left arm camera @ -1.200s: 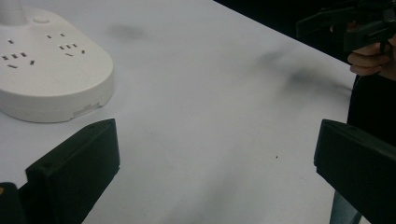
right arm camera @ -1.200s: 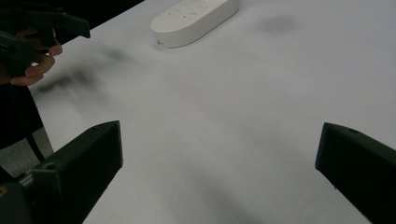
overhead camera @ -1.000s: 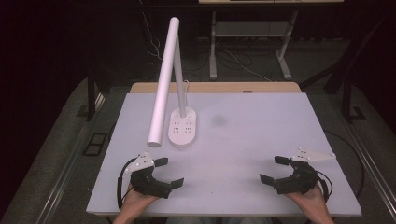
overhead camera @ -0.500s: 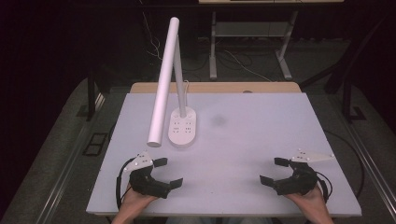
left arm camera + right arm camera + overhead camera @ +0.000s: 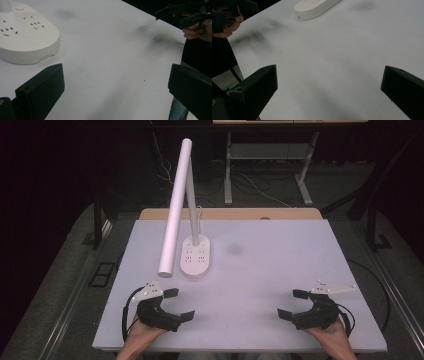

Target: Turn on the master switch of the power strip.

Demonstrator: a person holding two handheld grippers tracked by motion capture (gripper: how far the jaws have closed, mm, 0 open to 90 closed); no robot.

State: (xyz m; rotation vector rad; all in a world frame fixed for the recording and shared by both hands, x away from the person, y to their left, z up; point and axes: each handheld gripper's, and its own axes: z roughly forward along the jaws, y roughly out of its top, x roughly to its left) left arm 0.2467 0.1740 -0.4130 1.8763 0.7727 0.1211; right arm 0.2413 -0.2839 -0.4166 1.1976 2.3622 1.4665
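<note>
bright, evenly lit table against dim surroundings; soft shadows, slight blur.

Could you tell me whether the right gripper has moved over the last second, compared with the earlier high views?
No. In the high view the right gripper sits at the same spot near the table's front right corner, jaws open as before.

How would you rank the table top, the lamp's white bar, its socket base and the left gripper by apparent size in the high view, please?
1. Table top.
2. Lamp's white bar.
3. Left gripper and socket base: they look alike, and the gripper sits nearer the camera, so I leave them unranked.
</note>
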